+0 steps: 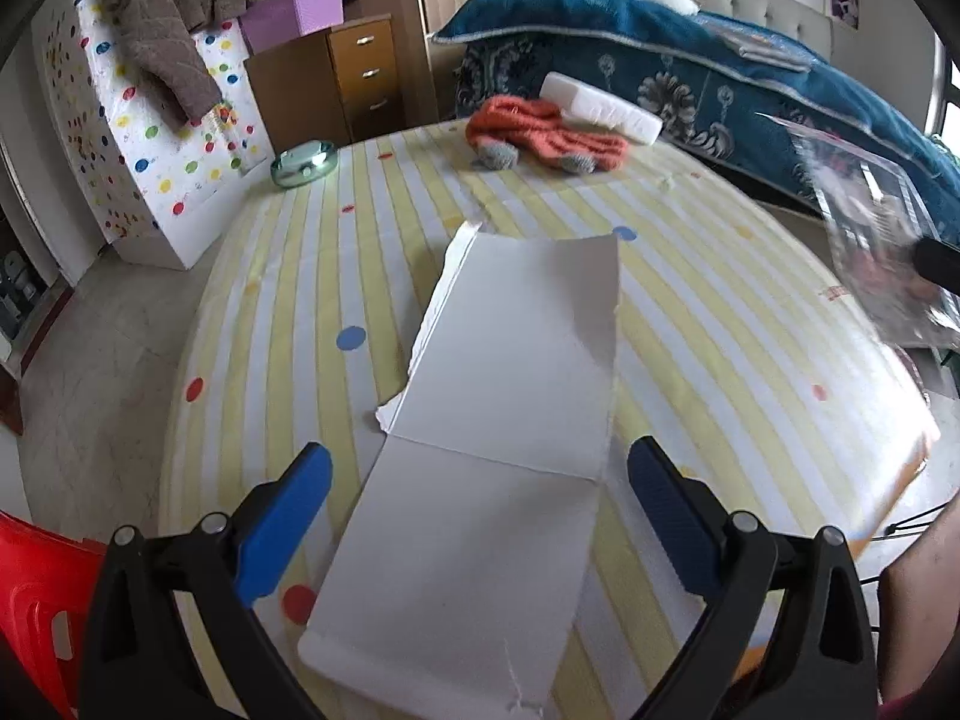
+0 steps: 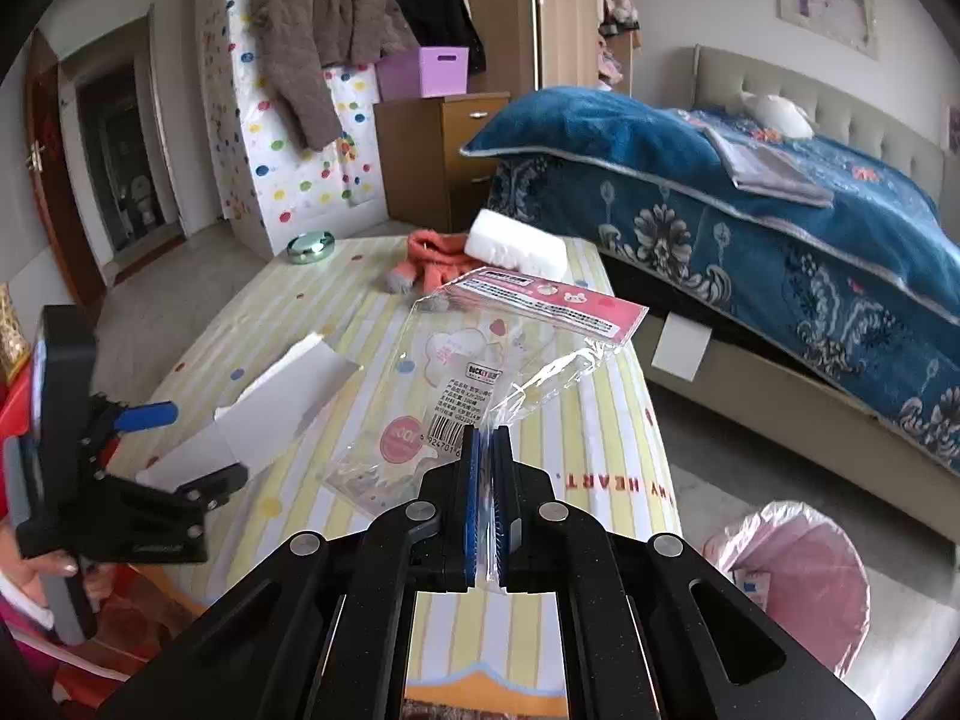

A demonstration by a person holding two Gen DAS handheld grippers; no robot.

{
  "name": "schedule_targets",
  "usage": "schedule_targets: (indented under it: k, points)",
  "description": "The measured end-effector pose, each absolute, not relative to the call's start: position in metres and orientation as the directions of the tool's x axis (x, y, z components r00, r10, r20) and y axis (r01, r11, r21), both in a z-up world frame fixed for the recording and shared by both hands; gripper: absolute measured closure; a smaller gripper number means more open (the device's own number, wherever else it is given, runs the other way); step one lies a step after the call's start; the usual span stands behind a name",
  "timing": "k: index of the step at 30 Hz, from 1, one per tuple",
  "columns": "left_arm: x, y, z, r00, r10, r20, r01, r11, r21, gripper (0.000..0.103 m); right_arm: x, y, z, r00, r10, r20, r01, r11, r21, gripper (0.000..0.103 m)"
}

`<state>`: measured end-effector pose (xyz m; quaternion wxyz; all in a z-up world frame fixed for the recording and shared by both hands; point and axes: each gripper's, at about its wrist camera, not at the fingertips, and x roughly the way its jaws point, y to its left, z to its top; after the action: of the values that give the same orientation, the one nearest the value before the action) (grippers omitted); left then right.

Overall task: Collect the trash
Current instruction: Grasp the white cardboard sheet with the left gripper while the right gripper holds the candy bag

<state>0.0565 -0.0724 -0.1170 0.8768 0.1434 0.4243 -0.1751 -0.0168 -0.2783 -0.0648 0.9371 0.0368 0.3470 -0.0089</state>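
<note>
On the striped tablecloth [image 1: 690, 312] the torn white paper [image 1: 510, 420] is lying lengthwise between the spread-wide left gripper [image 1: 480, 516], while the right gripper [image 2: 487, 450] is pinching the clear plastic wrapper [image 2: 480, 360], the pink-lined bin [image 2: 798, 570] sitting lower right

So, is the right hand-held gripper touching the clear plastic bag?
Touching. The right wrist view shows the right hand-held gripper with both pads shut on the clear plastic bag edge, lifted off the table.

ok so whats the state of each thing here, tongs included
right tongs: shut on the clear plastic wrapper
clear plastic wrapper: pinched at one edge, lifted off the table
left tongs: open, straddling the white paper, not gripping
white paper: flat on the table, creased, torn far edge
pink-lined bin: on the floor, open, some scraps inside
orange knit piece: lying loose at the far end
</note>
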Motion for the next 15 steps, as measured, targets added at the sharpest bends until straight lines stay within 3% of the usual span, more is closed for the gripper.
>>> schedule_targets:
  k: [15]
  points:
    - [0.032,-0.04,-0.12,0.539,-0.249,-0.805,0.462,0.886,0.035,0.007,-0.025,-0.265,-0.076,0.72,0.09,-0.688,-0.016,0.994,0.112,0.098]
